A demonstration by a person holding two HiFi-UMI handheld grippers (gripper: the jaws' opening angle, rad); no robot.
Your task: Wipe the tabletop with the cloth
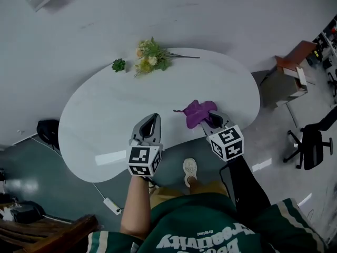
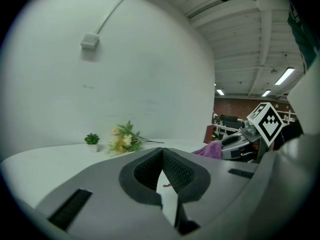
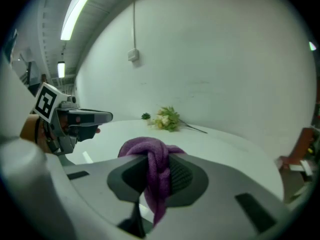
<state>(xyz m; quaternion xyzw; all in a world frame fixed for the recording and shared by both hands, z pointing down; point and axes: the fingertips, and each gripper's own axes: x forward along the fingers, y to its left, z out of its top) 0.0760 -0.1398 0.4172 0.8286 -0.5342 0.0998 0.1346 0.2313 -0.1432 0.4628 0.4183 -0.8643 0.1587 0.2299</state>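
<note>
A purple cloth (image 1: 197, 112) hangs bunched over the near right part of the white oval tabletop (image 1: 105, 120). My right gripper (image 1: 213, 116) is shut on it; in the right gripper view the cloth (image 3: 156, 171) is pinched between the dark pads and droops below them. My left gripper (image 1: 154, 118) hovers over the table's near edge, to the left of the cloth. In the left gripper view its jaws (image 2: 162, 151) meet at the tip with nothing between them, and the cloth (image 2: 212, 149) shows off to the right.
A flower bunch (image 1: 150, 57) and a small green plant (image 1: 119, 65) lie at the table's far edge. A black office chair (image 1: 310, 141) and a brown-topped cabinet (image 1: 287, 78) stand to the right. A black bag (image 1: 48, 130) and a power strip (image 1: 111, 205) sit on the floor at left.
</note>
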